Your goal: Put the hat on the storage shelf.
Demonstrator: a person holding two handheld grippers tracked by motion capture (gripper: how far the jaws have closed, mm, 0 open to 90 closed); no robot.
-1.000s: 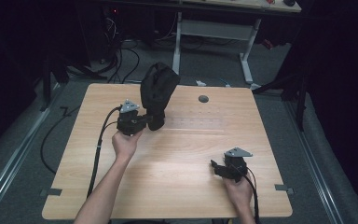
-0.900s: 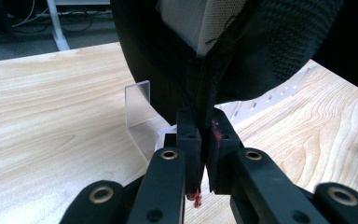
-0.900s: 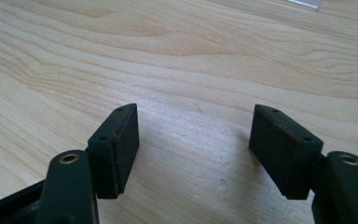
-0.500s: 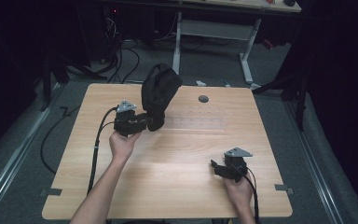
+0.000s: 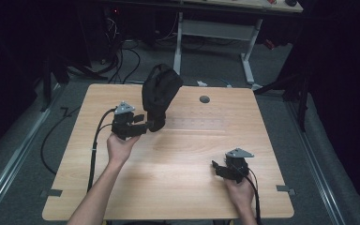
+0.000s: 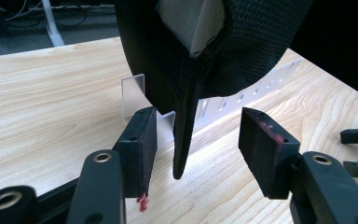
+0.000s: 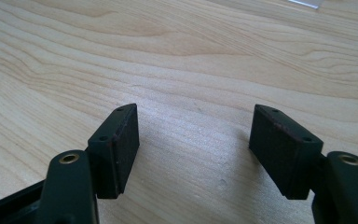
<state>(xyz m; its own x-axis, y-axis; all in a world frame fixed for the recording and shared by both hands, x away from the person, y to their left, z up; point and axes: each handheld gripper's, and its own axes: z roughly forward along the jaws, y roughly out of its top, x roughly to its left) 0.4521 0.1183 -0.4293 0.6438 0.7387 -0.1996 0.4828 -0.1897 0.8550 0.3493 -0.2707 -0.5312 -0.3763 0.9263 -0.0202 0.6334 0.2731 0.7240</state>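
The left gripper [image 5: 146, 125] has just been opening its jaws, and the brim of a black cap [image 6: 200, 60] hangs free between the pads, touching neither. The cap stands at the far left-middle of the table [image 5: 178, 173], apparently propped on a clear plastic stand [image 6: 135, 95]. The right gripper [image 7: 193, 149], well apart near the table's front, is spread wide and holds nothing.

The high view looked forward and down from above the person's side onto the whole light wooden table [image 5: 178, 154]. The left gripper view sat low and close, facing the black mesh cap [image 6: 205, 51], also seen from above. The right gripper view looked closely along bare tabletop.
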